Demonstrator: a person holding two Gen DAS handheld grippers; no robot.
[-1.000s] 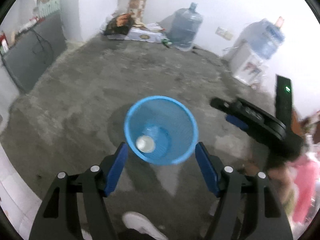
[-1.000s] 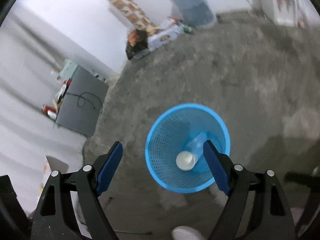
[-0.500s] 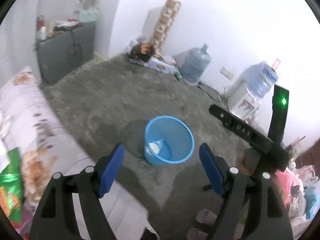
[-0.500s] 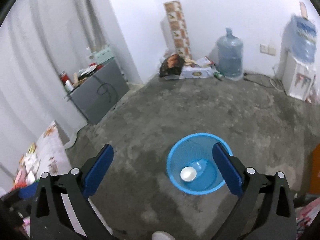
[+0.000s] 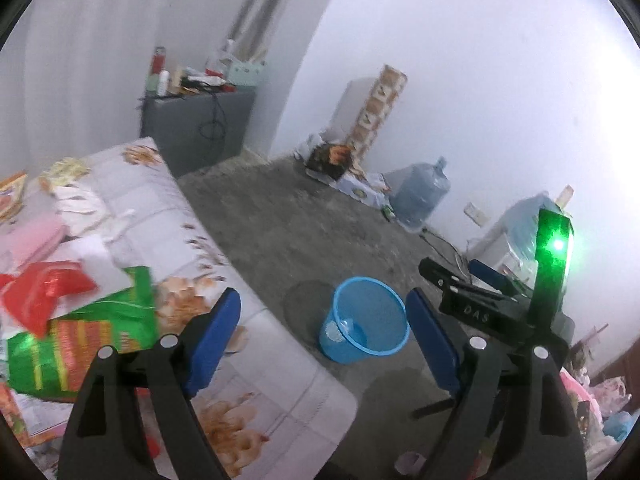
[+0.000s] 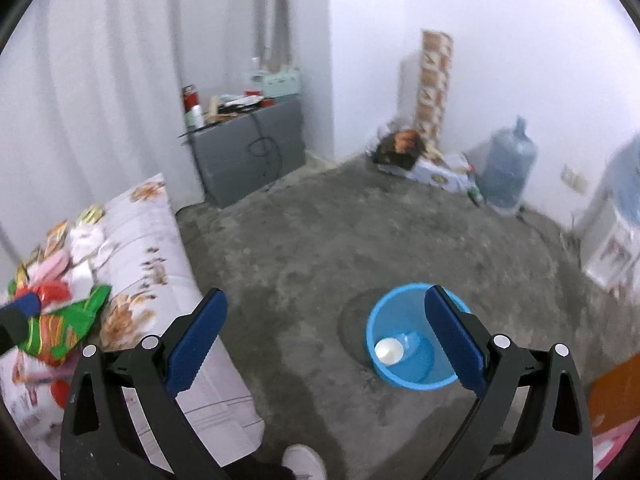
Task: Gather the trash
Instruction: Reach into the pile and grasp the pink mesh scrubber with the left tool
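A blue mesh bin stands on the grey floor with a clear plastic bottle lying inside it. My left gripper hangs high above the floor, its jaws opening with nothing between them. My right gripper is open wide and empty, its right finger in front of the bin's rim; it also shows in the left wrist view. On the floral-cloth surface to the left lie a green wrapper, a red wrapper and other litter.
A grey cabinet with clutter on top stands against the curtain. By the far wall are a pile of boxes, a water jug and a water dispenser. A white shoe shows at the bottom edge.
Both grippers have risen and drawn back from just over the bin, which now looks smaller and lower. The cloth surface with wrappers has come into view at the left. Both jaws stand wider.
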